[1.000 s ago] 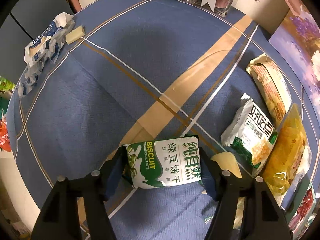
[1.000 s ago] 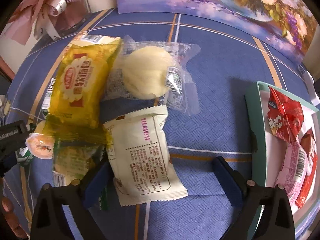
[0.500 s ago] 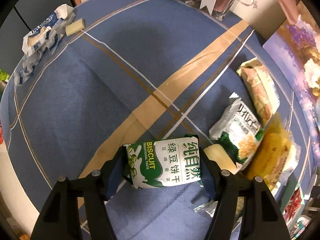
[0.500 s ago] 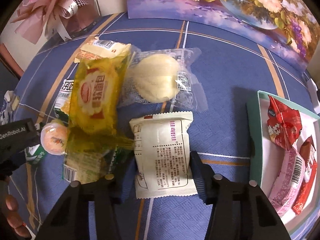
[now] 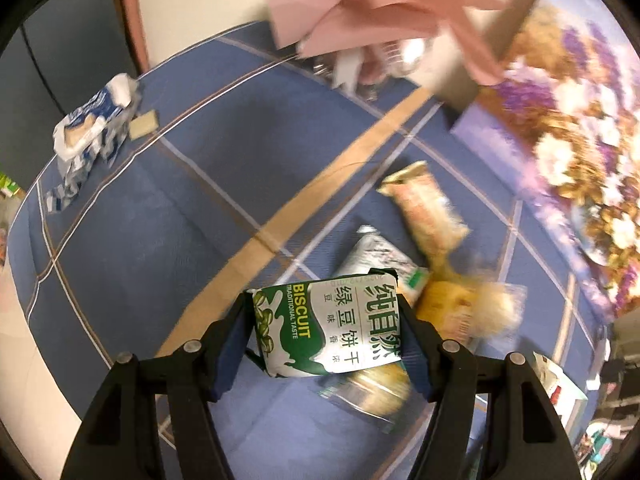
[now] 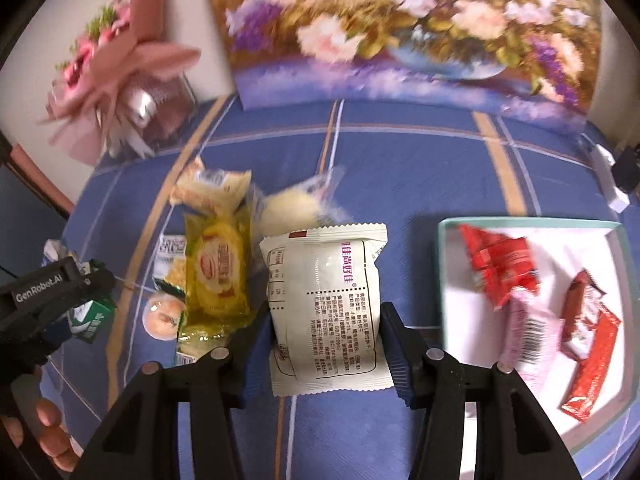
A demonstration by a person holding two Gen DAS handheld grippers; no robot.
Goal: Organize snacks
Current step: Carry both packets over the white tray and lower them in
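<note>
Both packets gripped and clear of the cloth, heading for the tray!

The white snack packet (image 6: 326, 312) sits clamped between the right gripper (image 6: 326, 354) pads beside the teal tray (image 6: 444, 280); the green biscuit pack (image 5: 326, 326) is pinched by the left gripper (image 5: 326, 344). Next, I'd judge: carry over and release inside.

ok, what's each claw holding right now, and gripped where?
Left claw: green biscuit pack, pinched across its two ends. Right claw: white snack packet, pinched across its side edges.
</note>
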